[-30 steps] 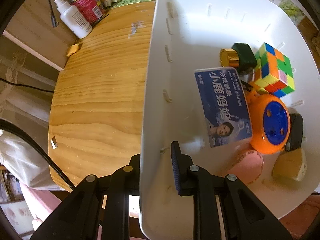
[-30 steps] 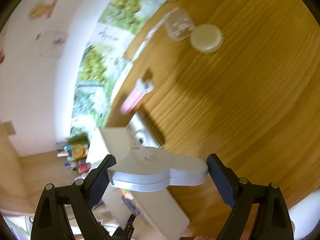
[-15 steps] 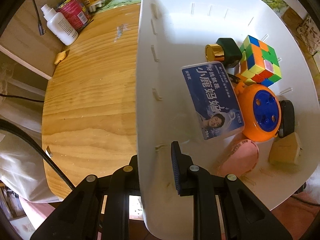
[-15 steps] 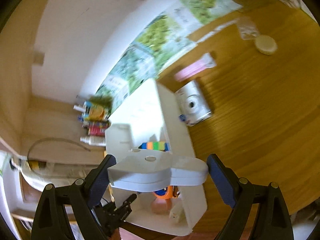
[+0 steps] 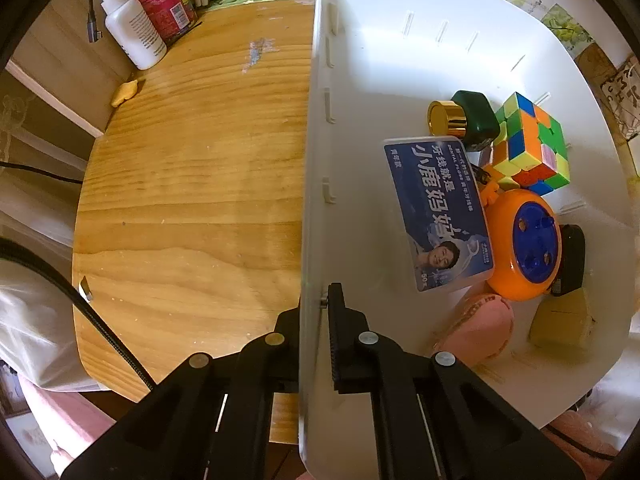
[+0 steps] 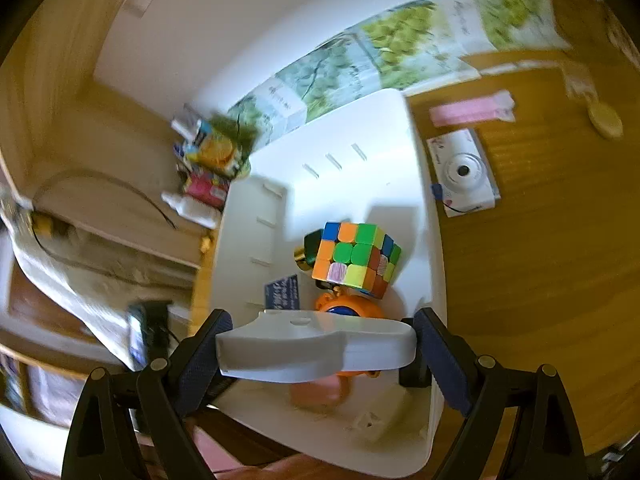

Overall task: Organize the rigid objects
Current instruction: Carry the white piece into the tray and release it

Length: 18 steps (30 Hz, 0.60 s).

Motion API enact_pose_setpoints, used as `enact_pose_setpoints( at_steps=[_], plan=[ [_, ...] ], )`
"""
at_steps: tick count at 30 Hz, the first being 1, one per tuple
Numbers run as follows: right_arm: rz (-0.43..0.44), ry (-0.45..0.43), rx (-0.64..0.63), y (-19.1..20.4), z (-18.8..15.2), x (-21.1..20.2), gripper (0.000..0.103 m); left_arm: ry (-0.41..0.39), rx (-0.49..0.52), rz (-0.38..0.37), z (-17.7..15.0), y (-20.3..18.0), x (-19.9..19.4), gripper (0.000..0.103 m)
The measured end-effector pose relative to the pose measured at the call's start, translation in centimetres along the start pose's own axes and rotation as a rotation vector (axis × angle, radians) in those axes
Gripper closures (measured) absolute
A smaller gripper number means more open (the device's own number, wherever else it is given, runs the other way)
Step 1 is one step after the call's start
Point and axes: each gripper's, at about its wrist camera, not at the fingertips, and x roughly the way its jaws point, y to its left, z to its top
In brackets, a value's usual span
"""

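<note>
Looking at both wrist feeds, quick rundown:

Left gripper (image 5: 314, 308): my jaws are pinching the near wall of the white bin (image 5: 312, 160), one finger inside, one outside.

Right gripper (image 6: 320, 344): jaws clamped on a flat white plastic piece (image 6: 316, 354), held above the bin's near end.

Bin contents: blue floss box (image 5: 438, 212) leaning on an orange round toy (image 5: 524, 244), puzzle cube (image 5: 528, 146) just behind it, dark green bottle with a gold cap (image 5: 464, 120) beside the cube, pink thing (image 5: 476, 332) and a tan block (image 5: 560, 320) at the near end.

Bench (image 5: 192, 200): the bin sits on it.

Outside the bin: white camera (image 6: 464, 172) just beside its right wall, pink packet (image 6: 472, 110) and a round cream lid (image 6: 606, 120) further off.

Far left corner: white bottle (image 5: 132, 32) next to a red can (image 5: 164, 4).
</note>
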Motion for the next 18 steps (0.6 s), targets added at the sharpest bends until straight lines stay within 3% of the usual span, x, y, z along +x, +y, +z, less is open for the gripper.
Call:
enact_pose_setpoints(
  at_steps=[9,18],
  plan=[
    [-0.084,0.029,-0.143,2.4,-1.0,2.6,0.009,0.004,0.029,-0.009,0.4,0.0,0.2,0.098],
    [-0.104,-0.037,-0.266,3.8,-0.4,1.6,0.004,0.013,0.050,-0.024,0.6,0.4,0.1,0.099]
  ],
)
